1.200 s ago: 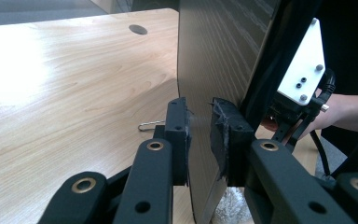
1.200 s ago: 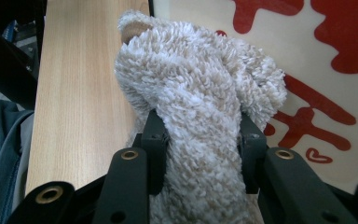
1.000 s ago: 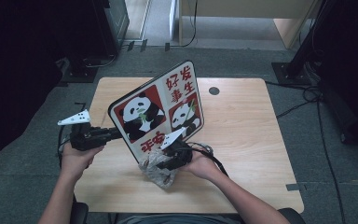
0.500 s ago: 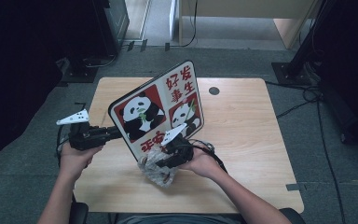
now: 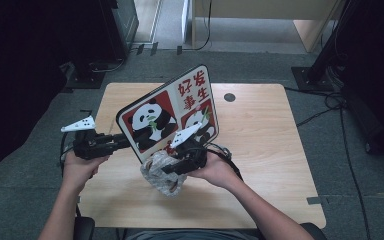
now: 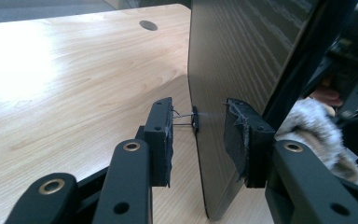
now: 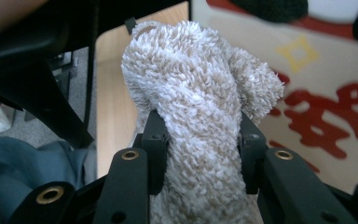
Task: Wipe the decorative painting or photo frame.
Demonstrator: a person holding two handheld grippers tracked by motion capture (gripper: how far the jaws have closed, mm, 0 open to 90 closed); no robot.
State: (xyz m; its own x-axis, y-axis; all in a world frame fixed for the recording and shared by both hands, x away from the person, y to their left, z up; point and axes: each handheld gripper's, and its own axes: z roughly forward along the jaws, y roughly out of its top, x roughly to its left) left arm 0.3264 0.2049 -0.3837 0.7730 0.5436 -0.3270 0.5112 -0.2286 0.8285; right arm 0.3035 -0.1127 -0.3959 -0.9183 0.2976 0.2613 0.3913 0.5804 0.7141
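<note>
Currently the panda board stands tilted on its edge above the table. Left gripper: jaws have just been opening; the board's edge sits between the pads, with a gap on both sides, so released. Right gripper: clenched on a fluffy beige towel, held just beside the board's printed face. Whether towel touches board is unclear, probably not quite.

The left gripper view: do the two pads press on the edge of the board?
No, in that view the left gripper has its pads standing apart from the board, with a gap on each side.
</note>
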